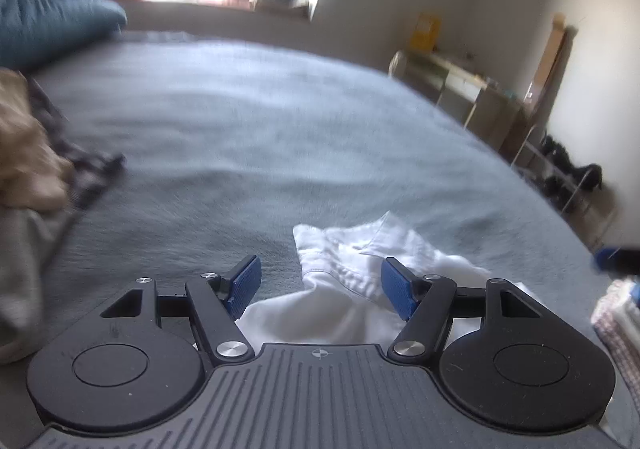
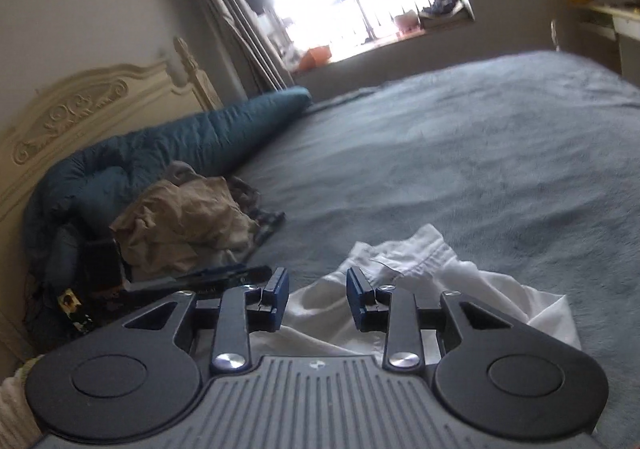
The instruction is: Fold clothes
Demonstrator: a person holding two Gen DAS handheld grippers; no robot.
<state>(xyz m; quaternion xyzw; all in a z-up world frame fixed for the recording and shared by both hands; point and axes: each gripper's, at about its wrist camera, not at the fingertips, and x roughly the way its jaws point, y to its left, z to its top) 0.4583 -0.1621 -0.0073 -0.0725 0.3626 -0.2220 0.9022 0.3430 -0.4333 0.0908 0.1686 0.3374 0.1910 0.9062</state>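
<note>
A crumpled white garment (image 1: 344, 309) lies on the grey-blue bed cover (image 1: 280, 129) at the near edge. My left gripper (image 1: 320, 273) hangs over it with its blue pads wide apart and not touching the cloth, so it is open. In the right wrist view the same white garment (image 2: 440, 281) spreads out ahead and to the right. My right gripper (image 2: 317, 283) stands over its left part with a narrower gap between the pads. Nothing is pinched between them.
A heap of clothes with a tan garment (image 2: 184, 217) on top sits to the left, against a rolled teal duvet (image 2: 180, 137) and a cream headboard (image 2: 80, 105). A folded stack (image 1: 616, 313) lies at the right edge. Shelves (image 1: 460, 89) and shoes (image 1: 568, 169) stand beyond the bed.
</note>
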